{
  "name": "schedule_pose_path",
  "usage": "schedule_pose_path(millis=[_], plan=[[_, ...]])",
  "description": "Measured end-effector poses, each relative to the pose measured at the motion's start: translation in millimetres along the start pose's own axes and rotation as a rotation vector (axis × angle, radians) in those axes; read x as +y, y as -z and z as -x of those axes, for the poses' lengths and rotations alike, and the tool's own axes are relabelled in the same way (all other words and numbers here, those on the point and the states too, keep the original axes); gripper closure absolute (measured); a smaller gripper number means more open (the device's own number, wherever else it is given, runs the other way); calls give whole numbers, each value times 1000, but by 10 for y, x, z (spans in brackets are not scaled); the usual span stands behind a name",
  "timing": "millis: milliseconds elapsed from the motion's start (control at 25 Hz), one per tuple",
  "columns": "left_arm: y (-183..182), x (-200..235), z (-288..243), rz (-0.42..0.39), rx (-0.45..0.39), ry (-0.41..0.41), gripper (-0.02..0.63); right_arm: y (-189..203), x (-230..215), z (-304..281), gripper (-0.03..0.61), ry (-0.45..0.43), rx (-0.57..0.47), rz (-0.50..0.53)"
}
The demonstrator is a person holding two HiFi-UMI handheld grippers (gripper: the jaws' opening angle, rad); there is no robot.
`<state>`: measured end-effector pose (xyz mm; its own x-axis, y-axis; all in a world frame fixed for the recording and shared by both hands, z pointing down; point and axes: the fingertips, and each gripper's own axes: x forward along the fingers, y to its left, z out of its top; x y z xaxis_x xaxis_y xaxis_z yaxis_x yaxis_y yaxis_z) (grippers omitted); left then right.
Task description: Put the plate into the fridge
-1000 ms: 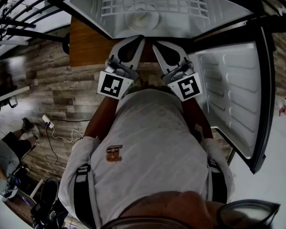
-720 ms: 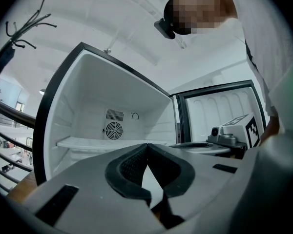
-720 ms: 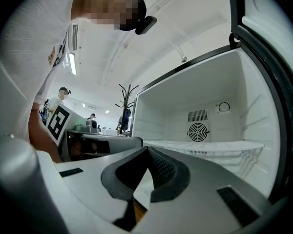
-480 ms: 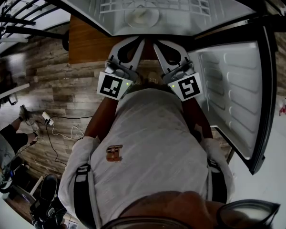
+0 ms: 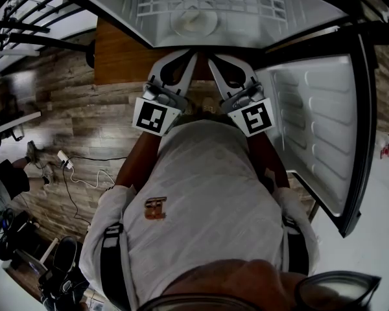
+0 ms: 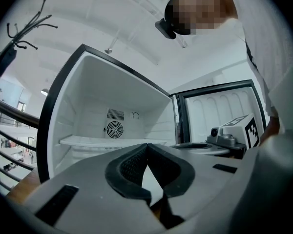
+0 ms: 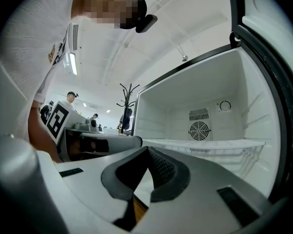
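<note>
A pale round plate [image 5: 193, 20] lies on the white wire shelf [image 5: 246, 5] inside the open fridge, seen in the head view. Both grippers are held close to the person's chest and point at the fridge opening, short of the shelf. The left gripper [image 5: 187, 58] [image 6: 146, 146] is shut, its jaw tips touching with nothing between them. The right gripper [image 5: 215, 62] [image 7: 147, 149] is likewise shut and empty. From the two gripper views the fridge shelf [image 6: 112, 141] [image 7: 210, 143] and back-wall fan [image 6: 115, 129] show, but the plate is not plain there.
The fridge door [image 5: 318, 128] stands swung open at the right. A brown wooden surface [image 5: 117, 60] lies left of the fridge. On the plank floor are a white cable and plug [image 5: 68, 168] and gear at the lower left. A coat rack [image 7: 126, 99] stands behind.
Both grippers stay where they were, shut. The view has shifted very slightly, and a person at the left edge of the floor has moved out of sight.
</note>
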<state>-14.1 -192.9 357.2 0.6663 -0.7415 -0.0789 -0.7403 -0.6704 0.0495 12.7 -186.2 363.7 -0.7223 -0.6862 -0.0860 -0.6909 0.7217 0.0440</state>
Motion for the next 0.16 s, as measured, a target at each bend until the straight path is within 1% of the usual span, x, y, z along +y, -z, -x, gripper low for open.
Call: schedule_pose_path(millis=[160], plan=[[3,-6,14,0,0,-3,595,1,8,2,546,-2,-4,4]])
